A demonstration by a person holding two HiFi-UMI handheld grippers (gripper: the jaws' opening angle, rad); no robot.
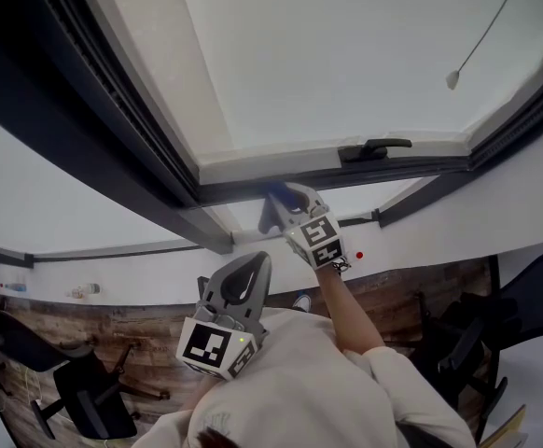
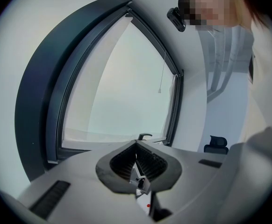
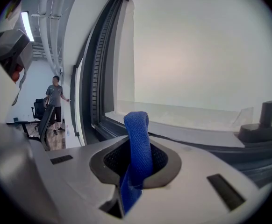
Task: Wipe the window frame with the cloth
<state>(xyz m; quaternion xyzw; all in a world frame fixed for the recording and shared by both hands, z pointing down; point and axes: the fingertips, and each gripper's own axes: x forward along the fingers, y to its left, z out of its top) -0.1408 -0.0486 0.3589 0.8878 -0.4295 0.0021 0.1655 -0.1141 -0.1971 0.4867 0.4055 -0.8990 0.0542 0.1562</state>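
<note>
Cloth (image 3: 137,136) of blue weave is held by the right gripper (image 1: 287,201) – a folded strip of it is clamped between the fingers (image 3: 161,164) and stands up past their tips. In the head view this gripper is raised on an outstretched arm to the dark window frame (image 1: 397,168), and the cloth is seen as a blue patch right at the frame's lower bar, left of the black window handle (image 1: 374,147). Whether the cloth is pressed onto the bar cannot be told. In the right gripper view the lower bar is seen just beyond the cloth, with the handle off to the right.

The left gripper (image 1: 245,283) is held lower, near the person's chest and well apart from the frame – its fingers (image 2: 150,162) are closed together with nothing between them, and it is pointed toward the window. A thin pull cord (image 1: 453,79) is seen hanging across the pale pane. Beside the window, a person (image 3: 56,104) is seen standing on the wood floor.
</note>
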